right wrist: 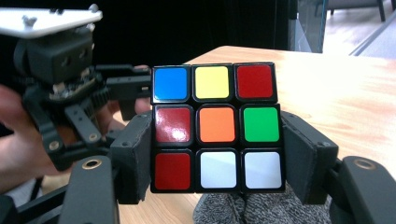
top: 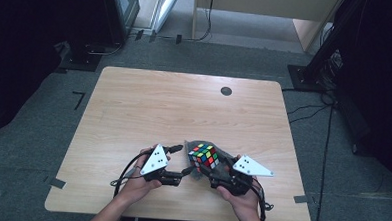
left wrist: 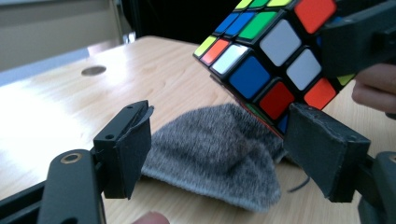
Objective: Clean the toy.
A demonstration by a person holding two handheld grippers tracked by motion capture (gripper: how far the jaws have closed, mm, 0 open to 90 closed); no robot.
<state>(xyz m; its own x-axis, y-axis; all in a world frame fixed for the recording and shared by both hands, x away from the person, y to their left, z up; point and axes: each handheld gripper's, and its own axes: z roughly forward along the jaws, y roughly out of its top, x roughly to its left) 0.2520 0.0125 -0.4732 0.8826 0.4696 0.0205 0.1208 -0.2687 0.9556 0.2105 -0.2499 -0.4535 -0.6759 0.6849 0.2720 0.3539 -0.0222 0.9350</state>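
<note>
Above the grey cloth (left wrist: 219, 154), right hand-held gripper (right wrist: 217, 154) clamps the cube (right wrist: 217, 128)

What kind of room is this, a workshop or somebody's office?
Probably a lab or recording space: a bare wooden table on grey carpet, loose cables across the floor, and dark equipment stands around it.

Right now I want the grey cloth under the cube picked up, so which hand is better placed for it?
Left. The left gripper has its fingers apart with the grey cloth lying just ahead of them on the table. The right gripper is clamped on the cube.
</note>
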